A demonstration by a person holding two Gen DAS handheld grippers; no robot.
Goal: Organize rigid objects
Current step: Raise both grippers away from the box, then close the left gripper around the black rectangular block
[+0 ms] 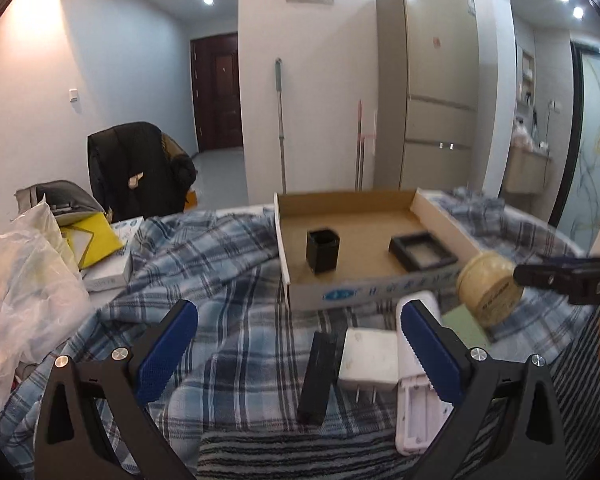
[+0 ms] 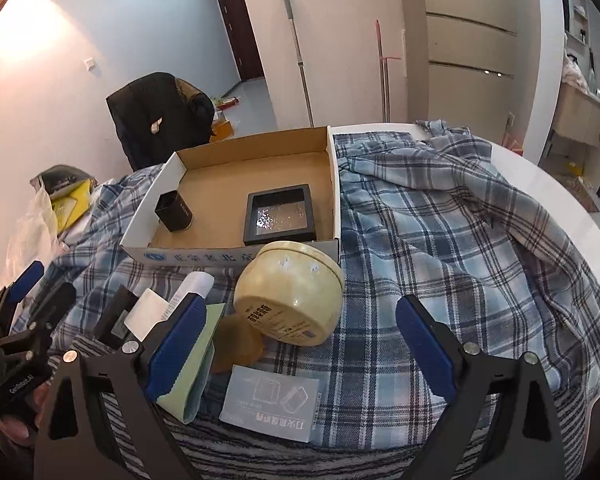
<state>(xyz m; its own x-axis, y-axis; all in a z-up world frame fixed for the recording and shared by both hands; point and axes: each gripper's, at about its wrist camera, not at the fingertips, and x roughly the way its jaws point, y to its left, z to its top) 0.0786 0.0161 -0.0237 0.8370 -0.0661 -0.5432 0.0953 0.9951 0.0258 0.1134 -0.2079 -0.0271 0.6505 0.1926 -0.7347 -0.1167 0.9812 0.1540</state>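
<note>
An open cardboard box [image 1: 364, 288] [image 2: 236, 254] lies on the plaid cloth and holds a black cup [image 1: 322, 250] [image 2: 174, 212] and a black framed case [image 1: 422, 251] [image 2: 280, 214]. My left gripper [image 1: 296, 340] is open over a black bar [image 1: 318, 378], a white plug adapter [image 1: 368, 358] and a white case [image 1: 414, 400]. My right gripper [image 2: 300, 340] is open around a cream round tin [image 2: 290, 292] [image 1: 490, 290] that lies tilted on its side. A green pad [image 2: 194, 360], a brown lid [image 2: 236, 344] and a grey card box [image 2: 272, 404] lie by it.
White plastic bags [image 1: 28, 292], a yellow folder [image 1: 92, 236] and a white booklet [image 1: 114, 268] lie at the left. A chair with a dark coat [image 1: 140, 168] stands beyond. The white table edge [image 2: 540, 184] curves at the right. A fridge [image 1: 436, 88] stands behind.
</note>
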